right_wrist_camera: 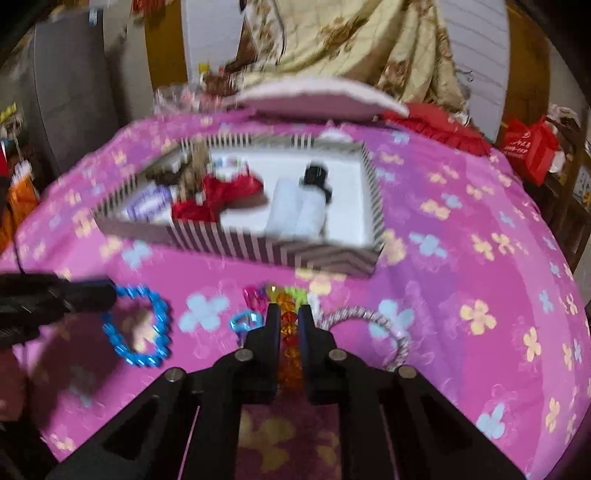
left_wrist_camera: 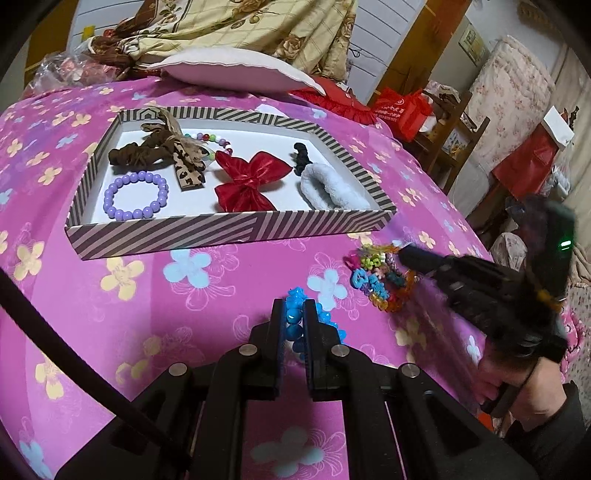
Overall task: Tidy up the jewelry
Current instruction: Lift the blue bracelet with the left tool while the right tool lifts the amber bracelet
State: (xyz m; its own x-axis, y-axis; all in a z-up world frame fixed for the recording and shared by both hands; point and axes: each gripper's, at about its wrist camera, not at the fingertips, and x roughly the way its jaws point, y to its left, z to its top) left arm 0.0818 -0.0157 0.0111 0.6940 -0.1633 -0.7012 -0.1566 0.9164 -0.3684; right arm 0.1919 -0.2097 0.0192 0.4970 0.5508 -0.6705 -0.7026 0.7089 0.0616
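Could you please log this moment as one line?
left gripper shut on blue bracelet | right gripper shut on multicolour bracelet | striped tray ahead

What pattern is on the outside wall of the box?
Diagonal dark and cream stripes on the box, clearest in the left wrist view.

A pink flowered bedspread (left_wrist_camera: 184, 295) carries a pale pillow (left_wrist_camera: 236, 72); behind the pillow lies a beige floral quilt (left_wrist_camera: 258, 29), right of it red bags (left_wrist_camera: 402, 107).

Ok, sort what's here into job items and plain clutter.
Job: blue bead bracelet in left gripper; multicolour bead bracelet in right gripper; striped tray; silver bracelet.
Clutter: pillow; quilt; red bags.
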